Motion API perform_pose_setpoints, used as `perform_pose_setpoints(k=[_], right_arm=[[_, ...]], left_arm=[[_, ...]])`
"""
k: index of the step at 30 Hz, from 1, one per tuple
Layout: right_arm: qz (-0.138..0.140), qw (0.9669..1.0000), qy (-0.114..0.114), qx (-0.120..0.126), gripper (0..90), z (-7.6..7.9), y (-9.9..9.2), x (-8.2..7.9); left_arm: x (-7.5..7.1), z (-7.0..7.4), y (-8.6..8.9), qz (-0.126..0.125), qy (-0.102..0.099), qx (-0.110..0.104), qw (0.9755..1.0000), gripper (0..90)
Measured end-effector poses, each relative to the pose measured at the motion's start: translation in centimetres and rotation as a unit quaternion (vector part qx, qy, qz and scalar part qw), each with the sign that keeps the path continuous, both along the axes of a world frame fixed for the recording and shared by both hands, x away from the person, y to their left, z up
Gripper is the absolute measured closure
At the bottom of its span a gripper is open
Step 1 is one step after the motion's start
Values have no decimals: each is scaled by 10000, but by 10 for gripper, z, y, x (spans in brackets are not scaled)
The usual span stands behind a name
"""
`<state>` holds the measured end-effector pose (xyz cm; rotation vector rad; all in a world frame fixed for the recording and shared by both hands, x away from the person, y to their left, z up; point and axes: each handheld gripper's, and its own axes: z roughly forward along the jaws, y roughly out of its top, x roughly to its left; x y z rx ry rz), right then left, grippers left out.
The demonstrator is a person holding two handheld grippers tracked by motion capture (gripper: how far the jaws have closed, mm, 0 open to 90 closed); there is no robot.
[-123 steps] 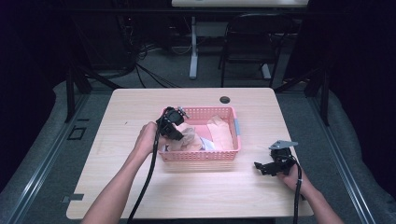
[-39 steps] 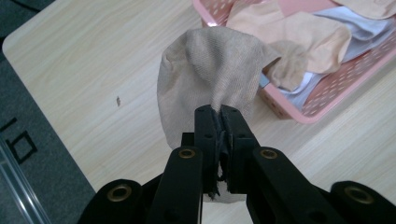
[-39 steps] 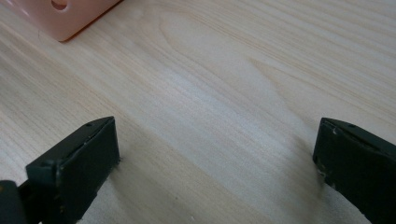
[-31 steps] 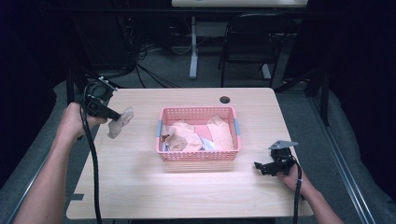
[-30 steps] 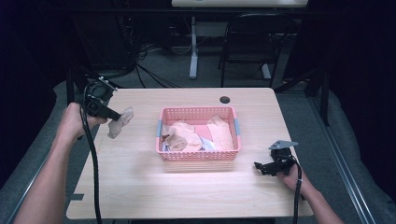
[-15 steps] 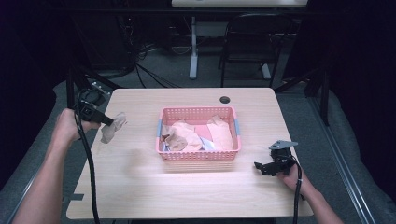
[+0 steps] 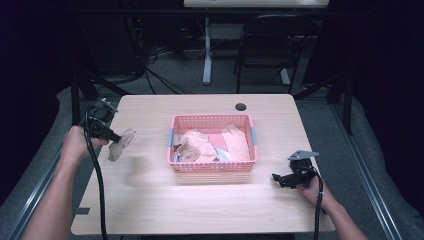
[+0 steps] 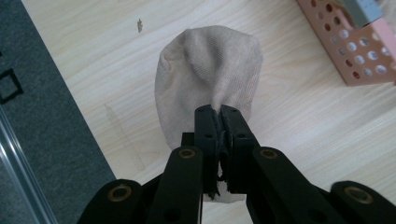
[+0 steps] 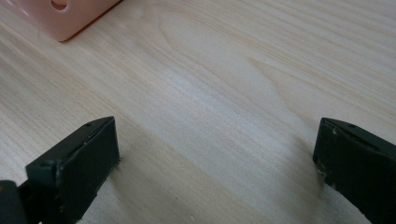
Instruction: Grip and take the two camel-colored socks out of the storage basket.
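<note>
Beige cloth (image 8: pixel 208 77) pinched in L tongs (image 8: pixel 219 114) | R tongs (image 9: pixel 215 149) agape | pink basket (image 7: pixel 212 166): crumpled cloths (image 7: pixel 200 145)

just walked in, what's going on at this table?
A person is unloading cloth items from the pink basket. The left tongs are shut on a beige sock, held just over the table at its left side, away from the basket. The right tongs rest open on the table to the basket's right, holding nothing.
</note>
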<state>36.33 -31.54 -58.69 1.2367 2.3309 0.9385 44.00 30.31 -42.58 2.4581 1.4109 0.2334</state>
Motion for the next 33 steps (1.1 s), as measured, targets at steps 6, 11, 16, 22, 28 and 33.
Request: perform_pose_setpoints(k=[6, 11, 16, 22, 28, 33], right_arm=[[-1, 10000, -1, -1, 0, 0, 0, 0], [0, 10000, -3, -1, 0, 0, 0, 0], [0, 10000, -1, 1, 0, 0, 0, 0], [0, 10000, -3, 2, 0, 0, 0, 0], [-1, 10000, -4, 1, 0, 0, 0, 0], [1, 10000, -3, 1, 0, 0, 0, 0]], left_arm=[[1, -19, 5, 116, 129, -123, 9998, 859], [1, -34, 5, 160, 204, -100, 9996, 859], [1, -53, 2, 223, 294, 218, 9991, 859], [1, -74, 4, 326, 460, 254, 9981, 859], [1, -94, 6, 444, 571, 166, 9972, 858], [2, -102, 8, 539, 624, 59, 9966, 852]])
